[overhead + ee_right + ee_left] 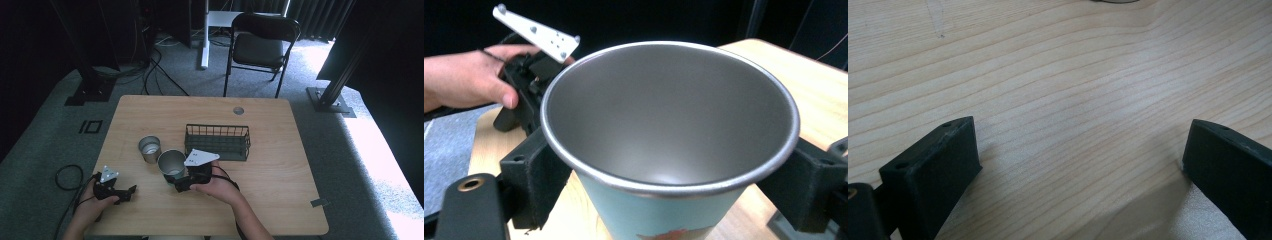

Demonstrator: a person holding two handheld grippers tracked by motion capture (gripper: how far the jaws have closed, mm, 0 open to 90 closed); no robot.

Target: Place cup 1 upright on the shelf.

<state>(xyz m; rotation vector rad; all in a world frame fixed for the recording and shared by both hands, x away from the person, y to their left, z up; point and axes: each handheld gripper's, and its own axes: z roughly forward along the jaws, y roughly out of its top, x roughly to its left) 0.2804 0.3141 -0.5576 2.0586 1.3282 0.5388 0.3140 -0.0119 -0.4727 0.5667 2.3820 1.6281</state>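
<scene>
A metal cup (664, 125) with a pale blue outside stands between the jaws of my right gripper (669, 165), and both black jaws press against its sides just under the rim. From the high view this cup (171, 164) is near the table's middle front, with my right gripper (179, 183) at its near side. My left gripper (130, 191) rests at the front left of the table. Its jaws stand wide apart over bare wood in the left gripper view (1078, 135), with nothing between them.
A second, smaller metal cup (149, 148) stands upright just left of the held one. A dark green wire basket (218, 141) sits behind and to the right. The table (280, 170) has a round cable hole (238, 110). A black folding chair (260, 45) stands beyond it.
</scene>
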